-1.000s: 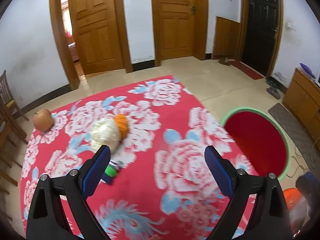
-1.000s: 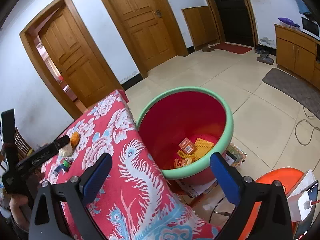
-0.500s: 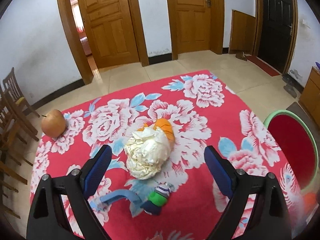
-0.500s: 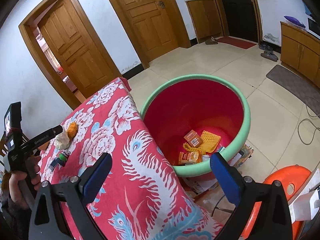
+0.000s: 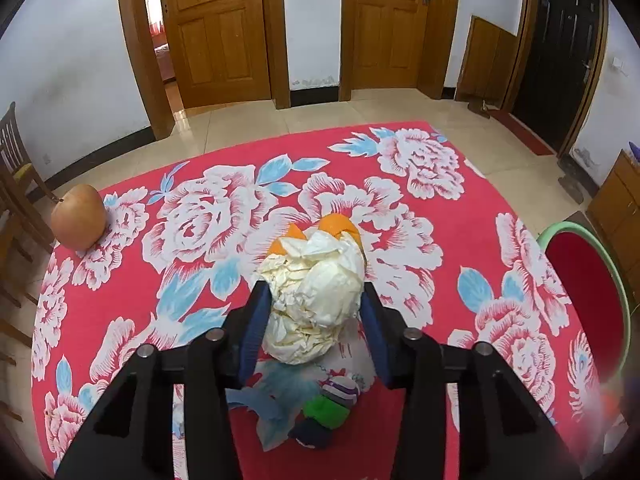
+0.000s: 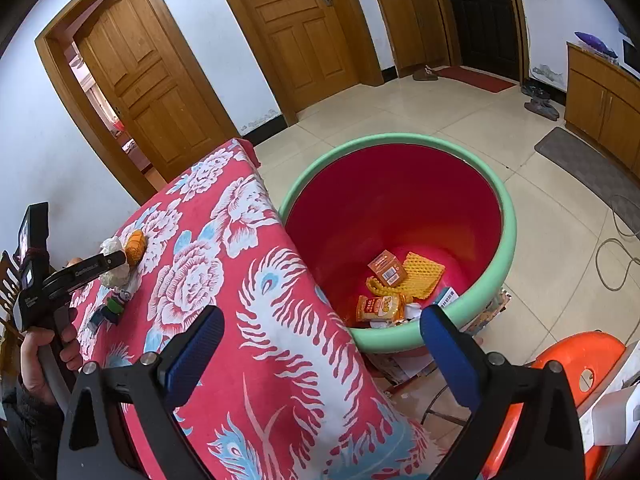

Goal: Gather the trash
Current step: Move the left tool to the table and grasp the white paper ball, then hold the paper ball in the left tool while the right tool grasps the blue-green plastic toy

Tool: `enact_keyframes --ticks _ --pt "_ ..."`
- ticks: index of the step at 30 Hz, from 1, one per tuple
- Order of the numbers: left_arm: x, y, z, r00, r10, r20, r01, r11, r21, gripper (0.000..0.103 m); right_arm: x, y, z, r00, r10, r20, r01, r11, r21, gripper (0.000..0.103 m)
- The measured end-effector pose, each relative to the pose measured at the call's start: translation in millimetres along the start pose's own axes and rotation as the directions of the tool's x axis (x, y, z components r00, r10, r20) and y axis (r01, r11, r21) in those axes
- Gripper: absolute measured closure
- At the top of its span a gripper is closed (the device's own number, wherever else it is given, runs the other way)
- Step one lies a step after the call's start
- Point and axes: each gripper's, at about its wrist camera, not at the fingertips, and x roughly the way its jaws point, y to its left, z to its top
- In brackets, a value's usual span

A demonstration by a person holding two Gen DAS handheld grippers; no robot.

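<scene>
A crumpled white paper ball [image 5: 316, 292] lies on the red flowered tablecloth [image 5: 400, 208], with orange peel [image 5: 336, 226] just behind it. My left gripper [image 5: 314, 304] has its blue pads closed against both sides of the ball. A small green, blue and striped wrapper [image 5: 326, 410] lies in front of the ball. The red bin with a green rim [image 6: 496, 200] stands beside the table and holds several wrappers [image 6: 386, 280]. My right gripper [image 6: 320, 344] is open and empty over the table edge by the bin. The left gripper also shows in the right wrist view [image 6: 116, 260].
A whole apple [image 5: 78, 216] sits at the table's far left corner. Wooden chairs [image 5: 16, 184] stand left of the table. An orange plastic stool [image 6: 576, 364] stands right of the bin. A wooden cabinet [image 6: 604, 92] lines the right wall.
My left gripper moved left and forward to the paper ball and closed from wide open onto it. My right gripper stayed open by the bin, shifting slightly.
</scene>
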Motion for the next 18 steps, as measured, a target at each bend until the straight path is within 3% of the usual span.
enact_keyframes --ticks 18 --pt "-86 14 -13 0.994 -0.017 0.111 0.02 0.999 -0.031 0.059 -36 16 -3 0.997 0.062 0.055 -0.061 0.998 -0.017 0.003"
